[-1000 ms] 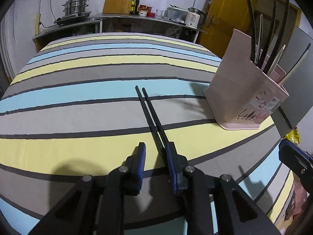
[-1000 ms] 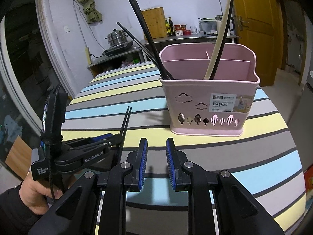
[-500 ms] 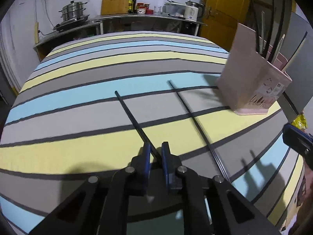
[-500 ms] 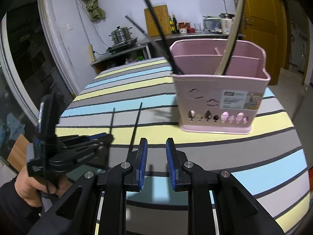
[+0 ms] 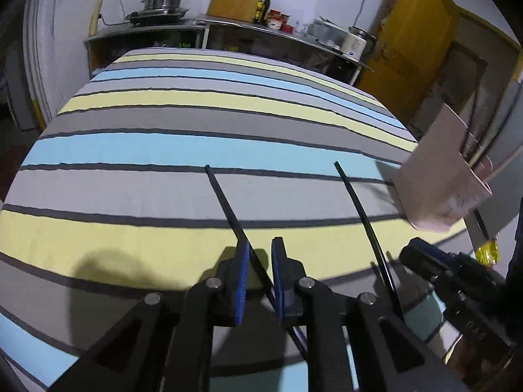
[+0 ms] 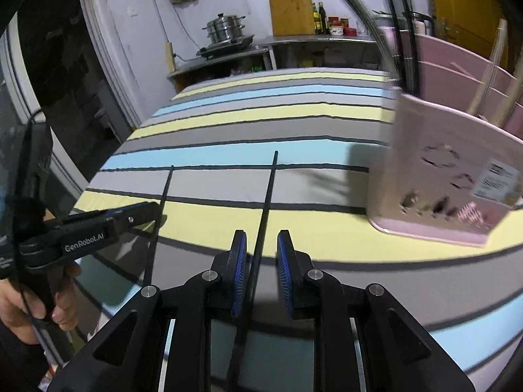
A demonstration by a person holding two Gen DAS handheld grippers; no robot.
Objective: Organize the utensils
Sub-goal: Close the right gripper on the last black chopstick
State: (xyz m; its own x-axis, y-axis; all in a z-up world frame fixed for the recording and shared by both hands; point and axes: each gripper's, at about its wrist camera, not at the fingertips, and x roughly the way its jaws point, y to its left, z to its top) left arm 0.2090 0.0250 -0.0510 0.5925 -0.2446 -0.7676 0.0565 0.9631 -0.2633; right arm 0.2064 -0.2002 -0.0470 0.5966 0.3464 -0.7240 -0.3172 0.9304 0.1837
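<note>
left gripper (image 5: 258, 271) is pointing down at the striped desk (image 5: 163, 150), well to the left of the pink utensil basket (image 5: 438, 176). its fingers (image 5: 240, 281) have just been opening a little; one black chopstick (image 5: 228, 205) is running between them, slanting across the gap from the left pad toward the right pad. cannot tell whether the pads are actually pinching it. the shaft is reaching out over the cloth, tip pointing away from the gripper. right gripper (image 6: 261, 268) is sitting nearer the basket (image 6: 434, 170), fingers (image 6: 238, 271) parted, with the second black chopstick (image 6: 266, 202) lying on the desk in the gap, clear of both pads, so not grasped. the two chopsticks are lying apart, both left of the basket, tips toward the far edge. basket is standing on the desk holding more black and pale sticks (image 6: 490, 75) upright. a hand (image 6: 23, 307) is holding the left gripper's handle.
</note>
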